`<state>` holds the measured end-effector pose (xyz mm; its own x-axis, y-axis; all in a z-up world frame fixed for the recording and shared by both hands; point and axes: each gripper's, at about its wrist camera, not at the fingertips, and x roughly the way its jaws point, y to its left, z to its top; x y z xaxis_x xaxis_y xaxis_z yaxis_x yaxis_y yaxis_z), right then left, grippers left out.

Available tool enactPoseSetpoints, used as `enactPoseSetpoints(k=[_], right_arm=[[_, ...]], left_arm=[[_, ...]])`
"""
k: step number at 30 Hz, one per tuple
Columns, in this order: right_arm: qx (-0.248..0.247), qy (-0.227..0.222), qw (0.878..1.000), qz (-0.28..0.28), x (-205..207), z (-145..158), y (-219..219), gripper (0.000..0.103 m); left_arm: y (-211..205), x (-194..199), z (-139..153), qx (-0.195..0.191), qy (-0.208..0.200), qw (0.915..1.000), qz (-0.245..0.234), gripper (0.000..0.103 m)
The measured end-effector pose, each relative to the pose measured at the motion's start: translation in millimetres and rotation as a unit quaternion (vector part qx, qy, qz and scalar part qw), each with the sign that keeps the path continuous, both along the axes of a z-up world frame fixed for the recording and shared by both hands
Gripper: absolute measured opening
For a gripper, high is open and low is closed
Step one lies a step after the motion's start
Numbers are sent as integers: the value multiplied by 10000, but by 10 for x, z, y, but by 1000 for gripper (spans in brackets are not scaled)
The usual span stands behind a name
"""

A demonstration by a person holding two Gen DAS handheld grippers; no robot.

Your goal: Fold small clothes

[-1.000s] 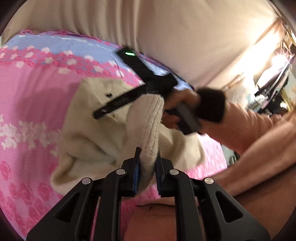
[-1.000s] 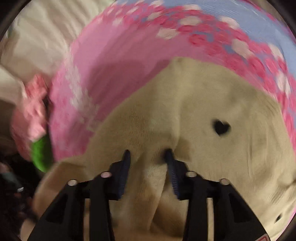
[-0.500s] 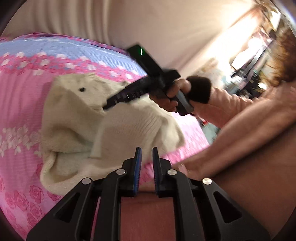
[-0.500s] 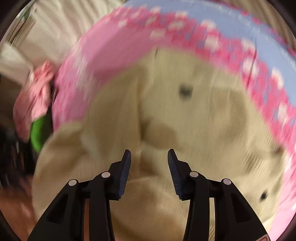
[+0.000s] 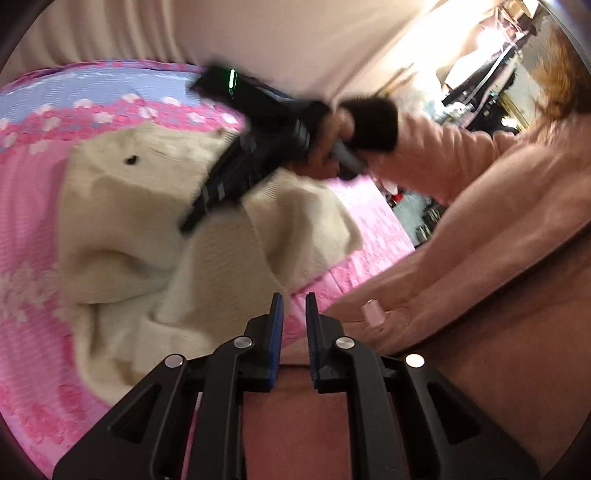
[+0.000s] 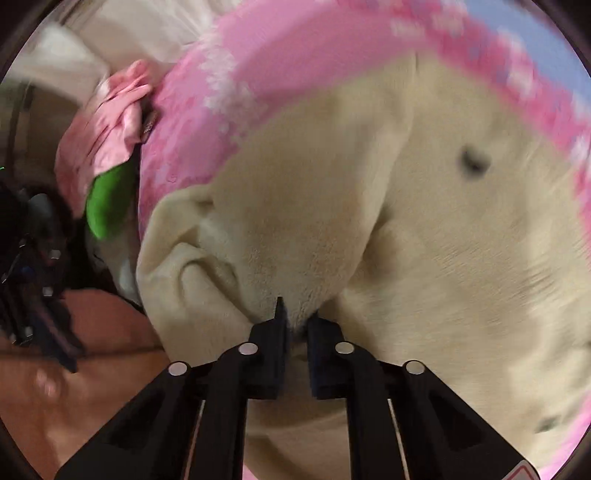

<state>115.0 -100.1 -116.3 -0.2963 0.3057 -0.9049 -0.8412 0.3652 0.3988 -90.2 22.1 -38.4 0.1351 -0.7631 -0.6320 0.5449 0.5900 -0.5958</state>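
A cream knitted sweater (image 5: 122, 236) with small black heart marks lies rumpled on a pink flowered bedspread (image 5: 22, 206). My left gripper (image 5: 294, 306) is shut and empty, just off the sweater's near right edge. In the right wrist view the sweater (image 6: 424, 240) fills most of the frame. My right gripper (image 6: 295, 314) is shut on a fold of the sweater near its middle. The right gripper also shows in the left wrist view (image 5: 199, 214), over the sweater, held by a hand.
A pink garment (image 6: 107, 129) and a green item (image 6: 110, 199) lie at the bedspread's left edge. The person's arm in a peach sleeve (image 5: 443, 158) reaches in from the right. A cream curtain (image 5: 258, 33) hangs behind the bed.
My left gripper let go of the sweater sleeve, drew back and stays shut. My right gripper was open over the sweater and has closed on a fold of it.
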Motion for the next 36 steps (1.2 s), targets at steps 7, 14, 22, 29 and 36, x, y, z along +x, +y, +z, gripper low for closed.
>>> enactPoseSetpoints(k=[7, 14, 22, 29, 36], right_arm=[[-1011, -2233, 9617, -1225, 679, 95, -401, 35], [-411, -1987, 9053, -3731, 163, 494, -1955, 48], [-844, -1328, 8405, -5184, -436, -13, -2981, 58], [-195, -671, 8469, -5271, -476, -300, -2900, 8], [1013, -466, 9100, -3994, -1309, 596, -2846, 8]], left_arm=[[-52, 208, -139, 240, -34, 9990, 380, 14], [-400, 289, -106, 376, -499, 9980, 39, 38], [-1075, 372, -687, 801, 105, 9900, -1158, 27], [-899, 427, -1026, 1020, 589, 9920, -444, 0], [242, 202, -246, 96, 425, 9926, 1138, 0]])
